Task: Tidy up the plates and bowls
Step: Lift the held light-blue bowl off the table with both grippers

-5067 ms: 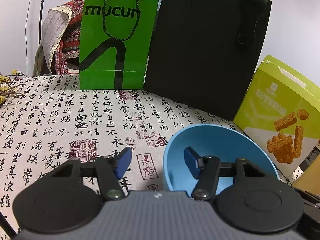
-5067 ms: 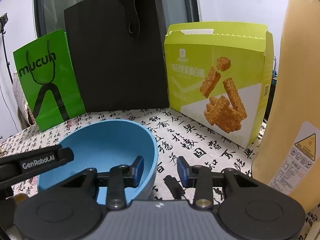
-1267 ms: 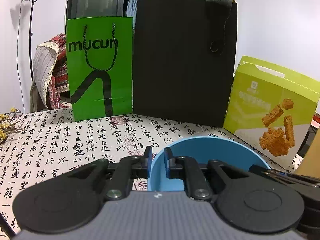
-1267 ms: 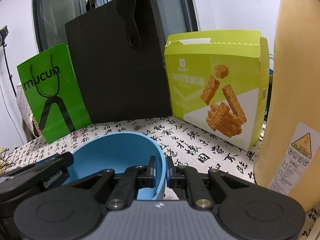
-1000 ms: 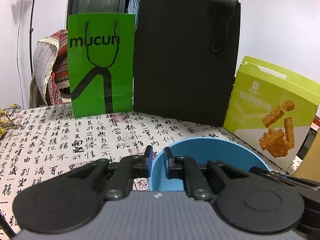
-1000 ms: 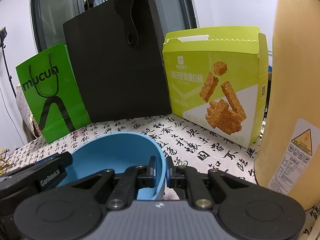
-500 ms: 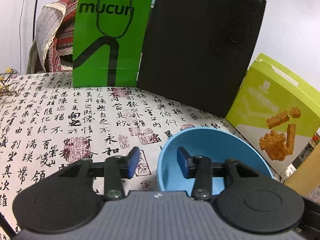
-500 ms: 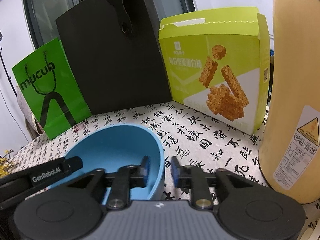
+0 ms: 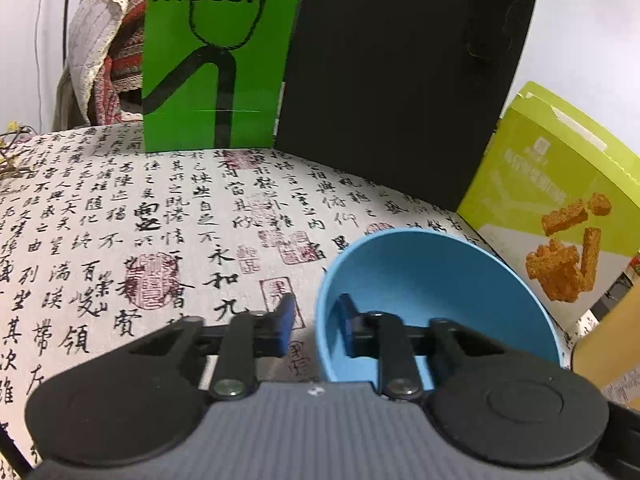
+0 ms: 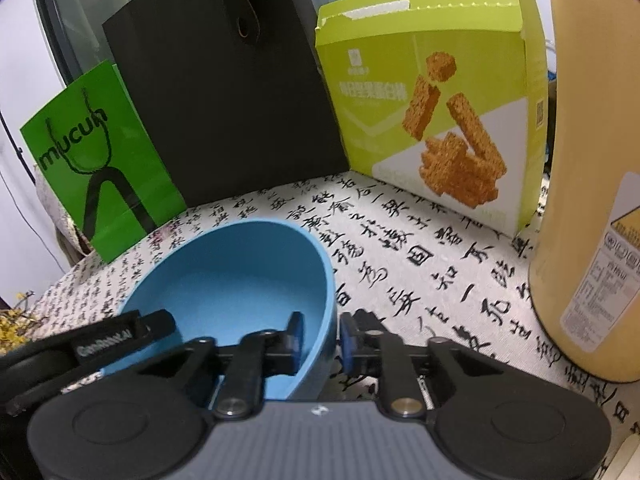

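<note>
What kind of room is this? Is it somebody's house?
Probably a home, at a table. It wears a tablecloth printed with Chinese writing, and a blue bowl sits on it. A green shopping bag and a snack box stand behind, with cloth draped over a chair.

Black left gripper [image 9: 316, 326] and right gripper [image 10: 320, 338]: blue finger pads [image 9: 286, 314], silver pivot screws, round black discs, ribbed grey housing, white lettering.

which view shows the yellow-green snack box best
The right wrist view: the snack box stands nearly face on, with its torn top flap, printed front and one side panel all in frame. In the left wrist view the same box sits at the right edge, slanted and blurred, with its lower right corner cut off.
</note>
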`<state>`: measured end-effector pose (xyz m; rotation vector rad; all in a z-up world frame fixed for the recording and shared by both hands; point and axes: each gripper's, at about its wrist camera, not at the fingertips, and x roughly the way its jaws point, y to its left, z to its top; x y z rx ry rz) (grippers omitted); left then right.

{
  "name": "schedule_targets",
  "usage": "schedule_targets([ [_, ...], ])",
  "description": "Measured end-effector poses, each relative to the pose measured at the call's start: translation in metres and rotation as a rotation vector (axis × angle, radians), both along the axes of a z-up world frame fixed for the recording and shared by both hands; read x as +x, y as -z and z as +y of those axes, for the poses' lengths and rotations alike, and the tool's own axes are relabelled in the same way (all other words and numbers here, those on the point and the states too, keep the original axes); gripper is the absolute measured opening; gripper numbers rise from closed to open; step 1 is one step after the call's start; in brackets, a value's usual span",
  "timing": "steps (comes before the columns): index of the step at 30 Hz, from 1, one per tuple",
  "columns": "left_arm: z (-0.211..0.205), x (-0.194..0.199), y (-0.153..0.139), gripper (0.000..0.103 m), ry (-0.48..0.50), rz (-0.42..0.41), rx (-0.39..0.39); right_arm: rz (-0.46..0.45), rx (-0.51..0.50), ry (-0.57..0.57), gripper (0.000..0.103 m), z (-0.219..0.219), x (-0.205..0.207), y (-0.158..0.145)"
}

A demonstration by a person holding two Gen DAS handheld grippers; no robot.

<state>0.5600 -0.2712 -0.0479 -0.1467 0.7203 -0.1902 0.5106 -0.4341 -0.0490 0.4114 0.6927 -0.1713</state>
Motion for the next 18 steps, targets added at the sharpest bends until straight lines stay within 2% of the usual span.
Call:
schedule_targets([
  [2, -0.002, -0.002, -0.001, 0.012, 0.012, -0.008, -0.001, 0.001, 0.004, 0.006, 0.013, 0.000, -0.001, 0.000],
  [18, -0.011, -0.021, -0.019, 0.012, 0.015, -0.103, 0.051, -0.050, 0.037, 0.033, 0.013, -0.005, -0.011, -0.014],
])
